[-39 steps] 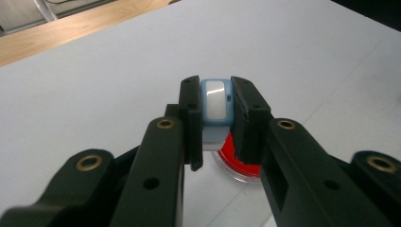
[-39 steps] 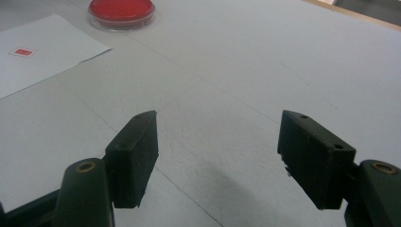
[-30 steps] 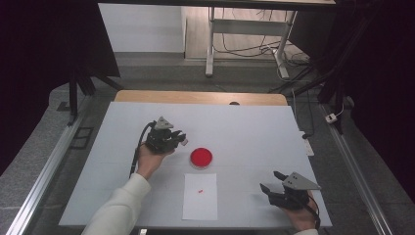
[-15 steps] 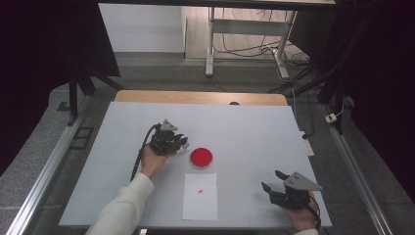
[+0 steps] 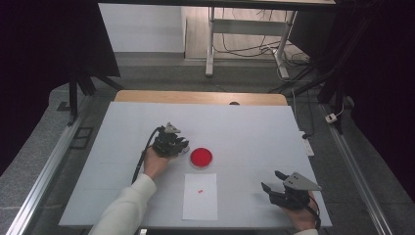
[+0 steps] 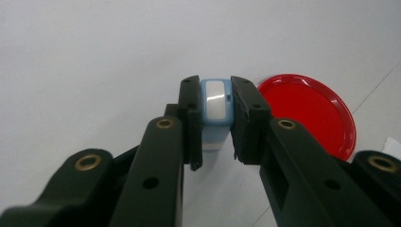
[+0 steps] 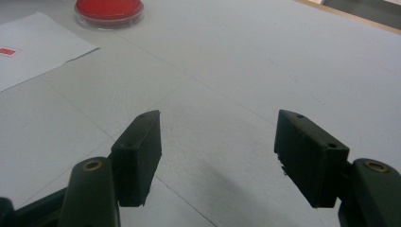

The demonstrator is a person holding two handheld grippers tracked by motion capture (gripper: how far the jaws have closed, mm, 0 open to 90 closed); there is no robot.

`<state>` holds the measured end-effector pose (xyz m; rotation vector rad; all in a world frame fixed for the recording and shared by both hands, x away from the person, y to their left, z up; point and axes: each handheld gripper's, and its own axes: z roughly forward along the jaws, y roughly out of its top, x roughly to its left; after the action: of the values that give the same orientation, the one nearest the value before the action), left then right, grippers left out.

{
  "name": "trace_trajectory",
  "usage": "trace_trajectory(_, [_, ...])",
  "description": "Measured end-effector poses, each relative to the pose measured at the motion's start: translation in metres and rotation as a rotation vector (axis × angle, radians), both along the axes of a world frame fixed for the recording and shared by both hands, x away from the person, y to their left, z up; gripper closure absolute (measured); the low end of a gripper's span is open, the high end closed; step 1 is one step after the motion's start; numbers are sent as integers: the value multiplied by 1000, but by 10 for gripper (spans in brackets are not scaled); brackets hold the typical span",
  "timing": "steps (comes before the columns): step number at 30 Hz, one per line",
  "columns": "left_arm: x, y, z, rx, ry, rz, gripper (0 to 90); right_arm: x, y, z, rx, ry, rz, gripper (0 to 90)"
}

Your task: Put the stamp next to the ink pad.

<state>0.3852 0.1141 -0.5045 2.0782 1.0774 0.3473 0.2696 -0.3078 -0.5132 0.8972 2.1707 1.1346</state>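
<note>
Clamping a small blue-and-white block [image 6: 216, 106] between its jaws, the left gripper [image 5: 172, 142] sits at frame centre-left, just left of the red dish [image 5: 201, 157]. Right gripper [image 5: 286, 190], lower right, jaws spread wide, nothing held, above bare table [image 5: 244, 127]. White sheet [image 5: 200, 196] with a small red mark lies below the dish.
</note>
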Motion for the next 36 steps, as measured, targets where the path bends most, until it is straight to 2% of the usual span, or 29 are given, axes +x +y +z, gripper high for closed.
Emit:
trace_trajectory(9, [0, -2, -3, 1, 6, -6, 741, 0, 0, 0, -2, 2, 7, 321])
trace_trajectory(13, [0, -3, -3, -1, 10, -12, 685, 0, 0, -1, 0, 3, 8, 321])
trace_trajectory(16, [0, -3, -3, 0, 2, -1, 583, 0, 0, -1, -3, 5, 7, 320])
trace_trajectory(19, [-1, -3, -1, 24, -24, 17, 441, 0, 0, -1, -2, 5, 8, 320])
trace_trajectory(22, [-3, -1, 1, 6, -36, 26, 349, 0, 0, -1, -8, 4, 4, 320])
trace_trajectory(28, [-8, 4, 6, -24, -57, 25, 266, 0, 1, -1, -7, 6, 7, 320])
trace_trajectory(32, [-16, 7, 9, -44, -76, 14, 243, 0, 1, -1, -7, 6, 7, 320])
trace_trajectory(36, [-26, 12, 13, -34, -83, 1, 218, 0, 1, -1, -9, 6, 8, 320])
